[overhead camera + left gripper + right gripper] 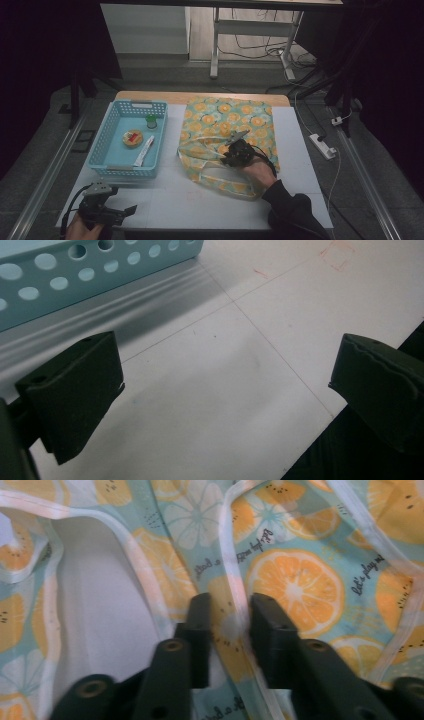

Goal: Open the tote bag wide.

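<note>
The right tool point(227, 625) has its jaws nearly closed on a strip of the orange-print tote bag point(240, 125), which lies flat on the bench point(170, 200) beside the blue basket point(112, 172). The left tool point(225, 390) rests open, holding nothing. Judged progress: bag grasped; basket items not yet transferred.

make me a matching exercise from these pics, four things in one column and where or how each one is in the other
Things:
1. light blue perforated plastic basket
2. orange-slice print fabric tote bag
3. left gripper
4. right gripper

Places or states:
A. jaws wide apart over bare white table
B. spread flat, right of the basket
C. jaws close together around a bag strap
D. left side of the table, small items inside

Pairs: 1-D, 2-B, 3-A, 4-C
</note>
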Available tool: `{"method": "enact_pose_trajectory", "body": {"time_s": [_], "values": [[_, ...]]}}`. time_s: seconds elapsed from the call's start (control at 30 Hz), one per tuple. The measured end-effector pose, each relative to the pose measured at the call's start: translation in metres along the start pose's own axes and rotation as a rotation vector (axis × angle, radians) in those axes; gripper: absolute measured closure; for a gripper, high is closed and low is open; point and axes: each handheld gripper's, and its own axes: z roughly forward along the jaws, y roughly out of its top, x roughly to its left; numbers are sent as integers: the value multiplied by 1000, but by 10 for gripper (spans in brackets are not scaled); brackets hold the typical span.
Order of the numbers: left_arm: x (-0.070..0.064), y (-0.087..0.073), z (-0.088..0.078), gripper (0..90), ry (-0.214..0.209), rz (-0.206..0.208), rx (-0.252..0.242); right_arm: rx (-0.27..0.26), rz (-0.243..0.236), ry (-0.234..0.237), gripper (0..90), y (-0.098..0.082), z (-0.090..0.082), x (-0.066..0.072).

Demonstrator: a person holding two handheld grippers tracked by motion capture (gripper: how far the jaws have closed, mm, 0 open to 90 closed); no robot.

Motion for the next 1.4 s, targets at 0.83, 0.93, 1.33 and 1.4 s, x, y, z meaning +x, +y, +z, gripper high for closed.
{"method": "enact_pose_trajectory", "body": {"time_s": [0.83,0.93,1.33,1.4], "values": [[1,0,0,9,-10,-4,4,-103,50,23,900,19,-32,-6],[1,0,0,10,-9,-5,4,-135,46,23,900,27,-39,-3],[1,0,0,10,-10,-6,9,-191,60,24,900,41,-52,-1],[1,0,0,10,-10,-5,11,-200,62,24,900,42,-55,-1]]}}
